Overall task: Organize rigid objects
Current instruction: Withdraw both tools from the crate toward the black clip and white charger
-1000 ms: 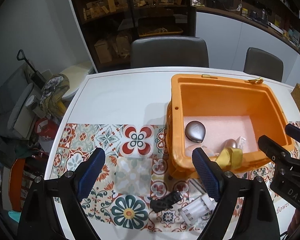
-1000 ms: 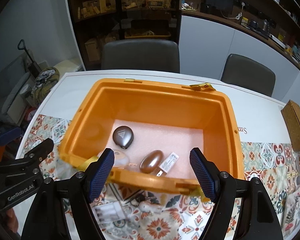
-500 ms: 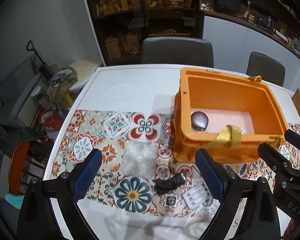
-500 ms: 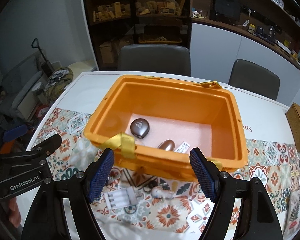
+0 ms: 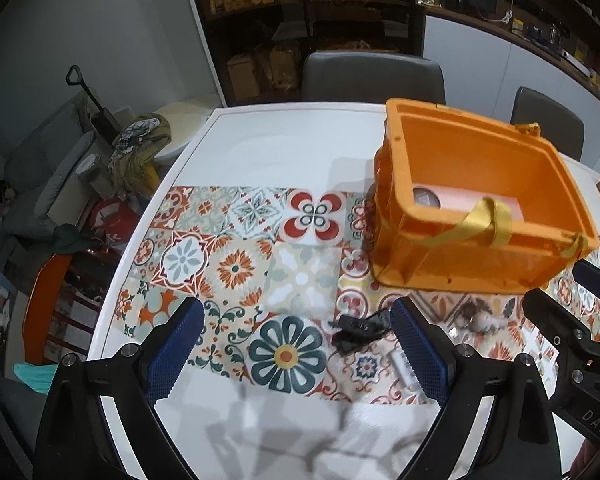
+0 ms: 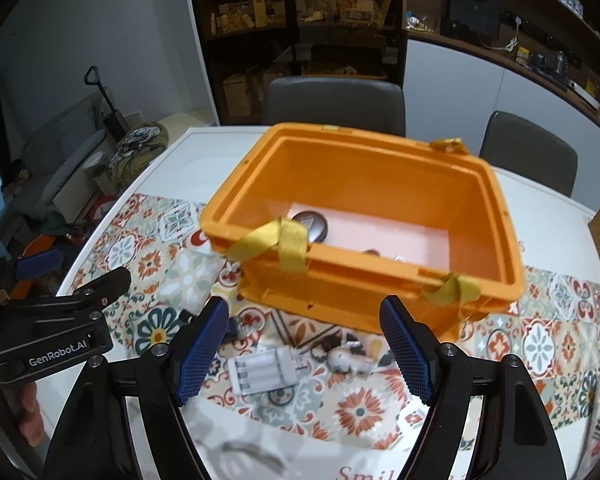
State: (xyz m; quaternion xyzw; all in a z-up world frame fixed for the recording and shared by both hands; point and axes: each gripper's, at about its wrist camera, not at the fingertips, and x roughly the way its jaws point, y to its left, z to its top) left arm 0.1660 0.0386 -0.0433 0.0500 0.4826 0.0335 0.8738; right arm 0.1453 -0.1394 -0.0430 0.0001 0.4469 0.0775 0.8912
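Both your grippers have pulled back from the orange crate (image 6: 364,240), so the small things on the desk (image 5: 284,148) in front of it now show fully; the next pick can start there.

Your left gripper (image 5: 296,348) has spread its jaws wide and holds nothing. Your right gripper (image 6: 302,348) stands about half open, also empty.

In front of the crate lie the black clip (image 5: 360,330), the battery case (image 6: 262,374) and the keychain (image 6: 342,356). Left of the crate the desk is free, but the near edge is close under your jaws.
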